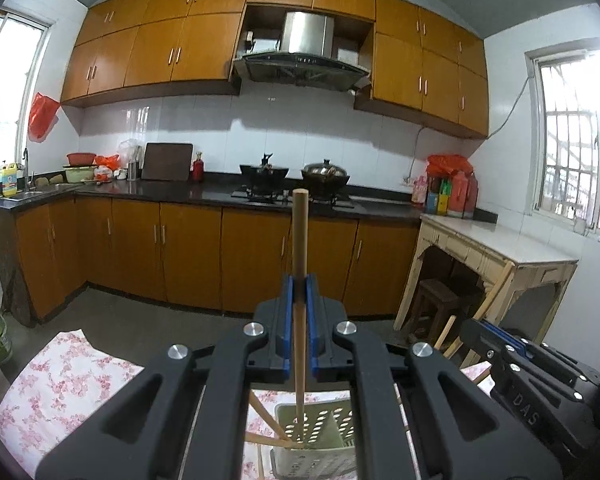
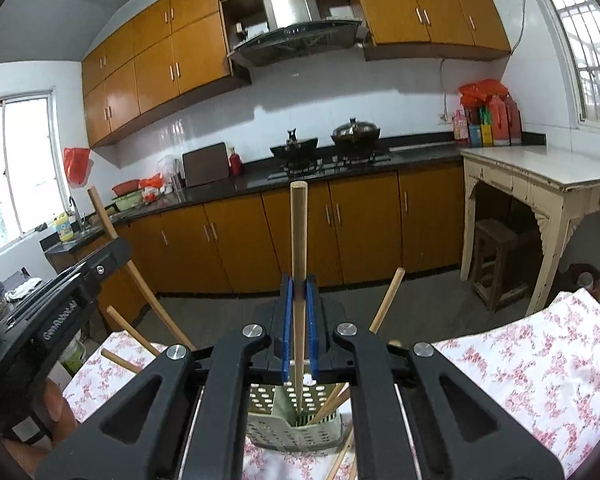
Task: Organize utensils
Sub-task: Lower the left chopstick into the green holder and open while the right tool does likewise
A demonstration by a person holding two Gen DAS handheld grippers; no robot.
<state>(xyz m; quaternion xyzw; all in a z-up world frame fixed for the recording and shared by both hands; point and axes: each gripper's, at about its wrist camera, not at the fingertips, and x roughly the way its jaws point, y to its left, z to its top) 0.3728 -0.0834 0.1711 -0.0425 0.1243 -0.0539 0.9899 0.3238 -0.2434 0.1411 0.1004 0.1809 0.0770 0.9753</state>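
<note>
We count two black two-finger grippers with blue pads: the left gripper [image 1: 299,300] and the right gripper [image 2: 299,300], each clamped on one wooden chopstick [image 1: 300,240] [image 2: 299,232]. One pale green perforated plastic holder [image 2: 296,428] sits on one pink floral cloth [image 2: 520,368]. In the right wrist view we count at least seven chopsticks overall.

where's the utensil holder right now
The perforated utensil holder stands on the floral cloth, low and central in both wrist views, directly beneath the chopstick-holding grippers.
</note>
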